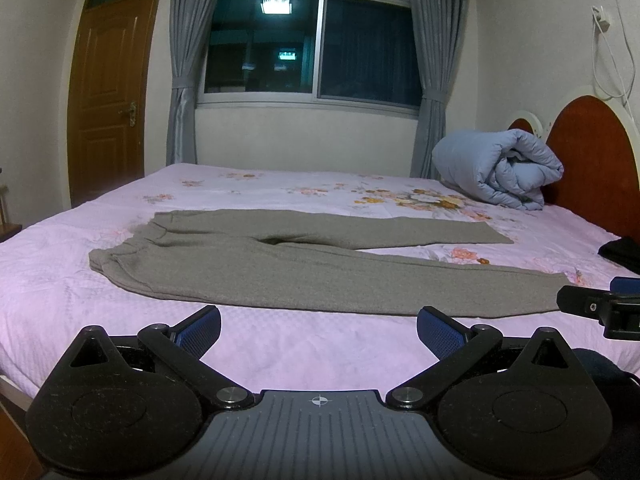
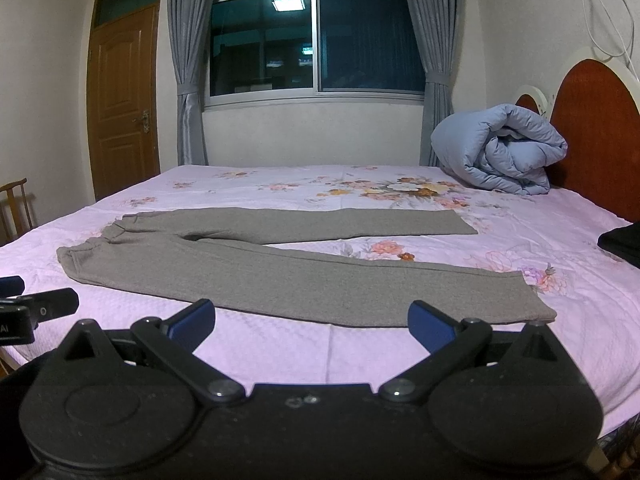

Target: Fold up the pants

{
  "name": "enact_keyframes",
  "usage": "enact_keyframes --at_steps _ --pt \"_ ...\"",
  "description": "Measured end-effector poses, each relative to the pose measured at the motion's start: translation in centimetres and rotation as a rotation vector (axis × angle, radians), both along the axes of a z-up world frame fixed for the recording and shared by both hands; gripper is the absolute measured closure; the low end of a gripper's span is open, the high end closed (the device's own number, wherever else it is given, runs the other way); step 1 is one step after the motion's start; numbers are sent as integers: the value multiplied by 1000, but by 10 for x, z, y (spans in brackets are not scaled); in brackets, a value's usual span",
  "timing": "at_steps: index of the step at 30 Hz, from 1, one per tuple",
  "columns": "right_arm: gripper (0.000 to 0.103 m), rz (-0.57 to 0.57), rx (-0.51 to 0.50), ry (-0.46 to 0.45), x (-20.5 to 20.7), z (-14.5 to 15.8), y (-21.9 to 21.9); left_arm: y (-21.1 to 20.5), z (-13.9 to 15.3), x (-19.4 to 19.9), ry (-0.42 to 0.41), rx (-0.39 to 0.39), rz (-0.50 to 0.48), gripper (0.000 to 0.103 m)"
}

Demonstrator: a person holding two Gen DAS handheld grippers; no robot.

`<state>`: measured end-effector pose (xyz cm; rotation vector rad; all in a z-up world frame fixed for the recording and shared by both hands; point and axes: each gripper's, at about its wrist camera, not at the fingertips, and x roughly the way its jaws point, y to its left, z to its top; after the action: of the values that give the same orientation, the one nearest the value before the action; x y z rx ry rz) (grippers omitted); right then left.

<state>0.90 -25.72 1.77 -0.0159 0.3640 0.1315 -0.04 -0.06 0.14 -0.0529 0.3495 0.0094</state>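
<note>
Grey pants (image 1: 280, 268) spread flat on pink floral bedsheet (image 1: 280, 344), unfolded, waistband to the left, both legs running right. Legs split in a narrow V: far leg (image 2: 320, 220) toward the window side, near leg (image 2: 320, 284) closer to the cameras, strip of sheet showing between them. Slight bunching at waistband (image 1: 120, 256); near hem ends close to the right bed edge area.

Left gripper (image 1: 318, 330) hovering above near edge of bed, just short of the near leg, fingers spread wide, blue pads (image 1: 198, 330) apart, nothing between them, not touching fabric. Right gripper (image 2: 310, 322) likewise released, wide apart, empty, just in front of the near leg toward its hem; right pad (image 2: 430, 326) overlapping the hem edge in view, contact cannot be told. Each gripper's tip also visible at the side edge of the other wrist view.

Rolled blue quilt (image 1: 496, 168) at the head of the bed, against red-brown headboard (image 1: 592, 160), well apart from pants. Dark folded item (image 1: 622, 254) at the right edge of the bed, partly cut off. Behind bed: window (image 1: 308, 44) dark, grey curtains (image 1: 182, 64) tied back on both sides, brown door (image 1: 108, 96) at left. White cable (image 1: 612, 60) on wall above headboard. Wooden chair (image 2: 16, 208) partly visible left of bed in right wrist view.
</note>
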Motion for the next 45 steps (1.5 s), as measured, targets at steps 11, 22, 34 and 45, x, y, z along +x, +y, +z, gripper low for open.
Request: enact_keyframes --at_steps 11,22,34,45 --pt "6 0 -1 0 1 -1 -1 0 0 -1 0 1 1 0" --pt "6 0 -1 0 1 0 -1 1 0 -1 0 3 1 0" --pt "6 0 -4 1 1 -1 -1 1 0 -1 -1 2 2 0" --pt "6 0 -3 2 1 -1 -1 3 -1 -2 -1 4 1 0"
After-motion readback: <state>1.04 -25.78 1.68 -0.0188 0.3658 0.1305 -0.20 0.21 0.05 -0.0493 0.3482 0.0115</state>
